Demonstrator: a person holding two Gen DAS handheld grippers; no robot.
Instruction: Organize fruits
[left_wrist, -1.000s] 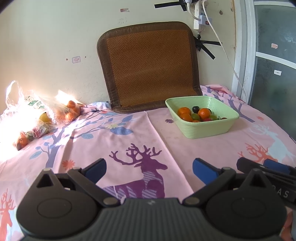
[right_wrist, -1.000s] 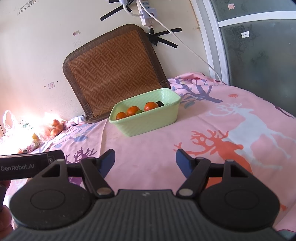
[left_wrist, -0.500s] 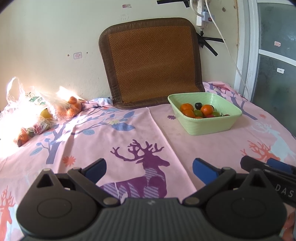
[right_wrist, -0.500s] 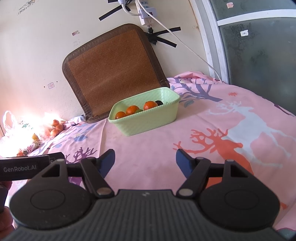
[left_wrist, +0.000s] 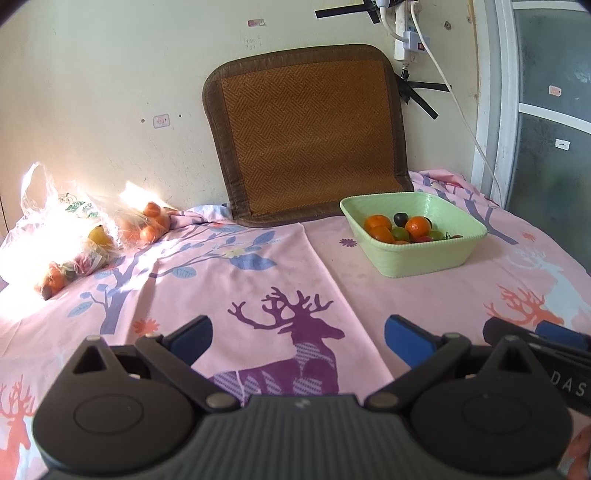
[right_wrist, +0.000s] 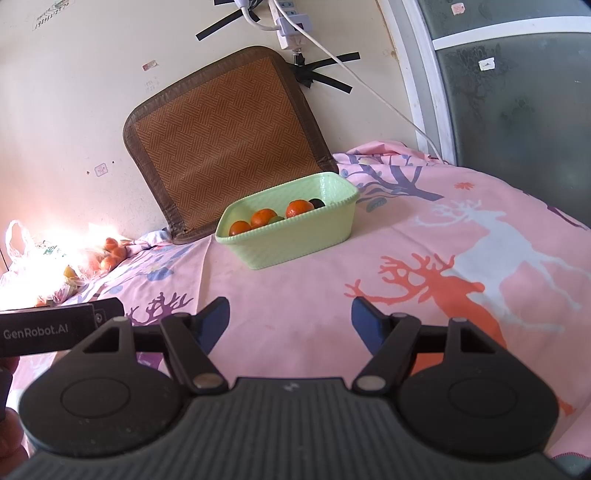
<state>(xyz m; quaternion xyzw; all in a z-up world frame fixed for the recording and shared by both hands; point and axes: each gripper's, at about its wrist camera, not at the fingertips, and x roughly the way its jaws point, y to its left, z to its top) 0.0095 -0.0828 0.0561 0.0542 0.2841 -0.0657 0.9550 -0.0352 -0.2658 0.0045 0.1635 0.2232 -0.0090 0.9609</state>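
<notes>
Nothing moved: green basket (left_wrist: 413, 254) (holding fruit) sits unchanged.

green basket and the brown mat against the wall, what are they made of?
Green basket: looks like moulded plastic, matte pale green, with fine ribbing on walls and rim. Brown mat: seemingly woven bamboo or rattan, from its herringbone weave, with darker brown fabric-like edging; exact fibre unclear.

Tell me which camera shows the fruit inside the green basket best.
The left wrist view: it looks down into the green basket, showing oranges, green and dark fruit. The right wrist view sees the basket side-on, its near wall hiding all but the fruit tops.
</notes>
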